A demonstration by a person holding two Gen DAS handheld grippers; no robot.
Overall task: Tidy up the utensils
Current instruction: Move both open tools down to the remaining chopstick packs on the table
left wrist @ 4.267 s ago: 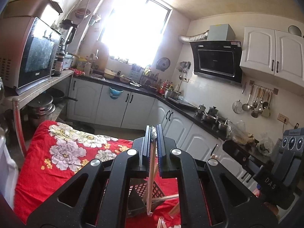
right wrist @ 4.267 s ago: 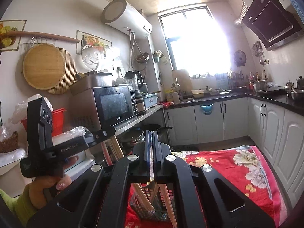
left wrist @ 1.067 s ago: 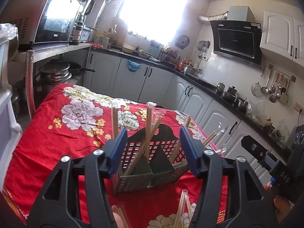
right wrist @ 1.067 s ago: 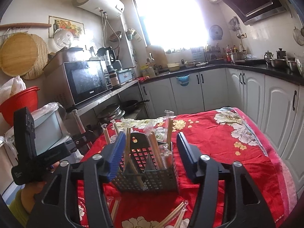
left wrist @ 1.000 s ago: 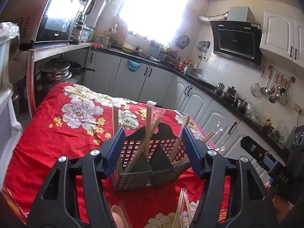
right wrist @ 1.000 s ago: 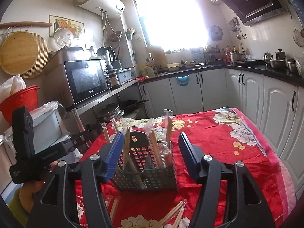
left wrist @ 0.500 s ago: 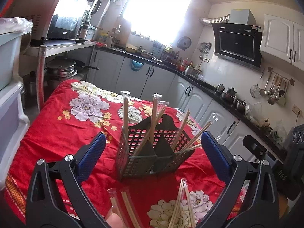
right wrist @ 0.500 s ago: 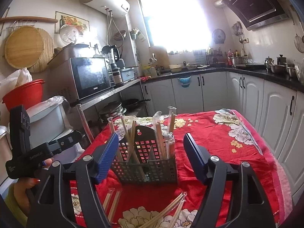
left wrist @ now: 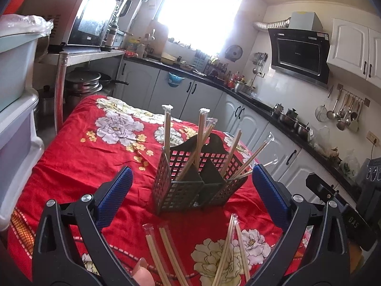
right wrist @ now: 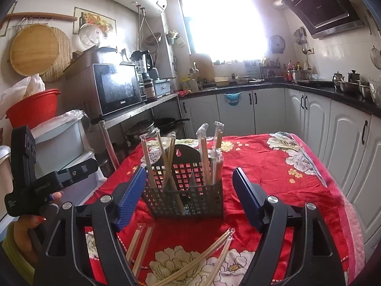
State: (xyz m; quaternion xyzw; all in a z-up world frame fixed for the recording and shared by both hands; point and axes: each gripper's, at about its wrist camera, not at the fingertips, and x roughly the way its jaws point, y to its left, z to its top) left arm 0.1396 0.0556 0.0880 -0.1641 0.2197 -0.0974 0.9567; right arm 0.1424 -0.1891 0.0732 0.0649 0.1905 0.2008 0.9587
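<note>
we see a red tablecloth (left wrist: 78,166) printed with white and yellow flowers, a dark grey lattice caddy (left wrist: 190,186) near its middle, pale tan chopsticks (right wrist: 190,262) at its near edge, and blue ribbed pads (left wrist: 114,197) on black grippers.

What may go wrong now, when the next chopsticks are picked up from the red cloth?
1. The loose chopsticks lie crossed in a fan, so the open right tongs may pinch several or scatter them.
2. The basket looks light, and its chopsticks lean outward; a bump might tip it.
3. The cloth is wrinkled, so thin sticks may slip away.
</note>
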